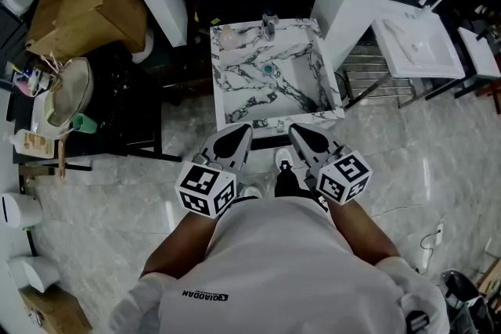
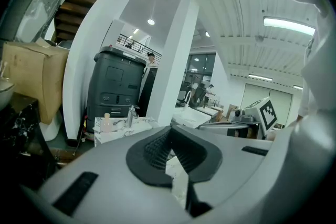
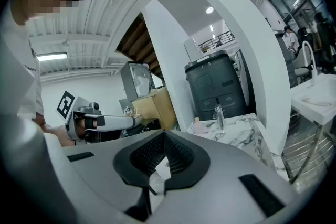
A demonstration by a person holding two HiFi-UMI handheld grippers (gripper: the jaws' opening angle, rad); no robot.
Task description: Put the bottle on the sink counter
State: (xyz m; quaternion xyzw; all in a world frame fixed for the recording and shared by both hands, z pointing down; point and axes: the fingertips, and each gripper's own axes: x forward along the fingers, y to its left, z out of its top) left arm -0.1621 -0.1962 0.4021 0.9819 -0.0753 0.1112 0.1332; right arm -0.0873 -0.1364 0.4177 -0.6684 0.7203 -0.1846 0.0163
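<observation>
Both tools sit close in front of the person's torso, side by side, noses aimed at the marble sink (image 1: 275,120) just beyond them. Left gripper (image 1: 237,137): jaws pressed together, nothing between the pads. Right gripper (image 1: 305,137): jaws likewise together and empty in its own view. Neither touches the sink or the other. Closed, empty jaws held low and near the body read as a carrying-nothing posture, not a reach. The bottle (image 1: 227,35), small and pale pink, stands upright on the far left corner of the sink counter, just left of the faucet (image 1: 270,26) and outside the basin, well apart from both grippers. That spot makes sense: the rim is flat there, the bottle is off the sloping basin and clear of the green drain plug (image 1: 268,69), so it should not slide or tip. Judged from this layout, the placing looks done, with no gripper guarding the bottle. On the left, a cluttered stand (image 1: 117,129) holds a bowl and small items; none of them bears on the task.
</observation>
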